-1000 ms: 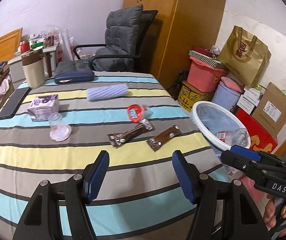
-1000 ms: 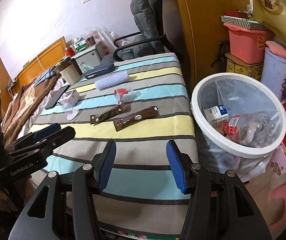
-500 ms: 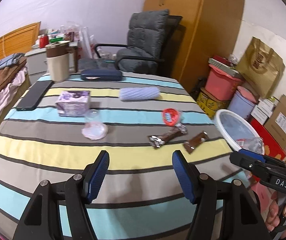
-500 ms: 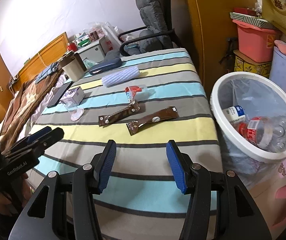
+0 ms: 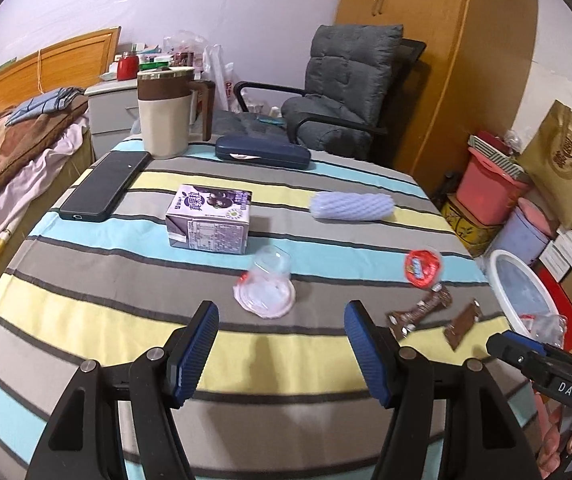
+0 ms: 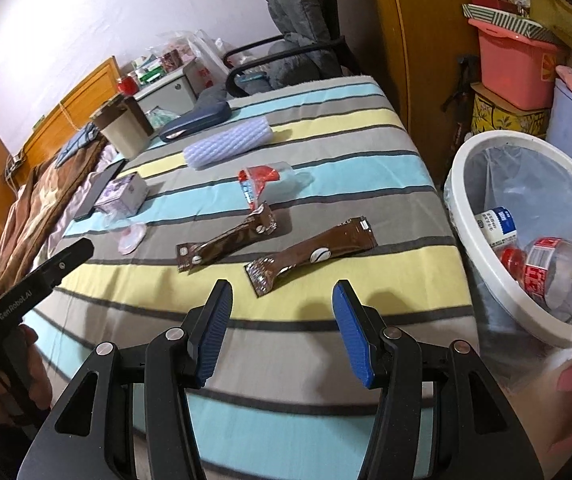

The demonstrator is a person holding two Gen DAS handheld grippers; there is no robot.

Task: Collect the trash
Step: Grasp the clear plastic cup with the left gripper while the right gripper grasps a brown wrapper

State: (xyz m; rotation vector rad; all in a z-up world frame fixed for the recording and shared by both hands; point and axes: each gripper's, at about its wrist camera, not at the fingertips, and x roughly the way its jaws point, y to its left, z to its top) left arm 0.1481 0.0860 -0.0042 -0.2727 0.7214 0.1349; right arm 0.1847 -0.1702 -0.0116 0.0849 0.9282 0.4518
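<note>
Both tongs spread, nothing between pads: left gripper [image 5: 281,344] hangs over the striped cloth [image 5: 85,312] near the clear cup [image 5: 265,284]; right gripper [image 6: 281,328] just short of two brown wrappers [image 6: 310,256] [image 6: 225,242] (both flat on cloth). Red-lidded cup [image 6: 263,182] behind them. White bin [image 6: 526,236] at table's right holds a bottle [image 6: 558,276].

Table under a striped cloth [image 5: 85,312], bands of grey, yellow and light blue. Landmark: purple drink carton [image 5: 209,222], lying flat mid-table.

- Behind it: navy oblong case [image 5: 262,151]; beige jug with brown lid [image 5: 165,114].
- Left: black phone [image 5: 105,186].
- Right: pale blue ribbed roll [image 5: 350,207].
- In front: clear plastic cup on its side [image 5: 266,285]; further right, red-lidded clear cup [image 5: 422,267] and two brown snack wrappers [image 6: 227,242] [image 6: 312,254].
</note>
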